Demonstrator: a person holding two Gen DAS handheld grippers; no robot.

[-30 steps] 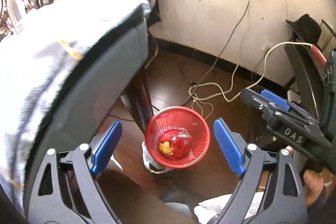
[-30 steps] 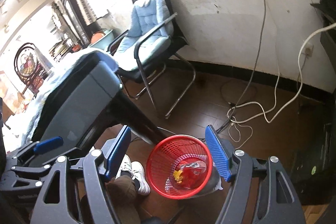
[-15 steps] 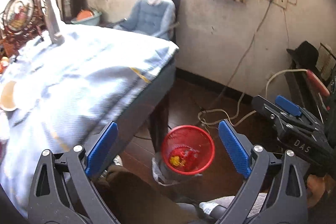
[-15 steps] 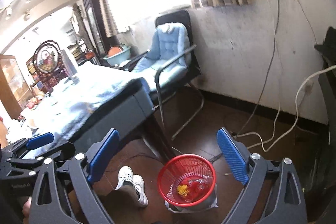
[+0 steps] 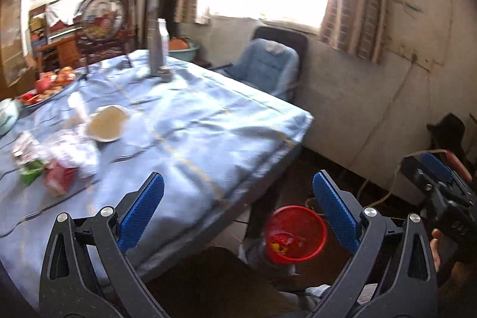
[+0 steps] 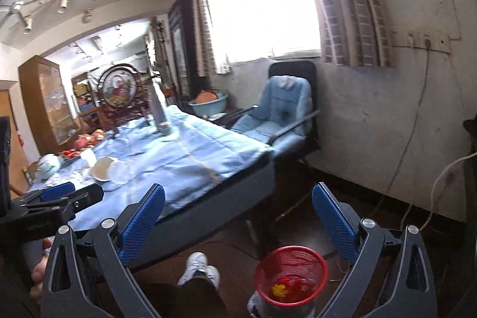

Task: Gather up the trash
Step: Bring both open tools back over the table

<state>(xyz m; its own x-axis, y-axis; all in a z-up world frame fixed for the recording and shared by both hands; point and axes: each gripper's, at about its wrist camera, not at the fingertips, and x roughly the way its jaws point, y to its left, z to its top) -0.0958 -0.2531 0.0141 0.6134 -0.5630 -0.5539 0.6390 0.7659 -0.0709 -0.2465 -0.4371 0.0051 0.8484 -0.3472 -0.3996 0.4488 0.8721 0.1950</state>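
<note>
Between drops: red basket [image 5: 295, 233] on the floor beside the bench [image 5: 208, 139] leg, wrappers already inside. Left tongs [image 5: 237, 212] and right tongs [image 6: 237, 218] both spreading to full width, nothing between the jaws. More trash [image 5: 56, 166] lying on the bench cloth, well apart from the basket. Next: reach there, pinch one crumpled piece.
</note>
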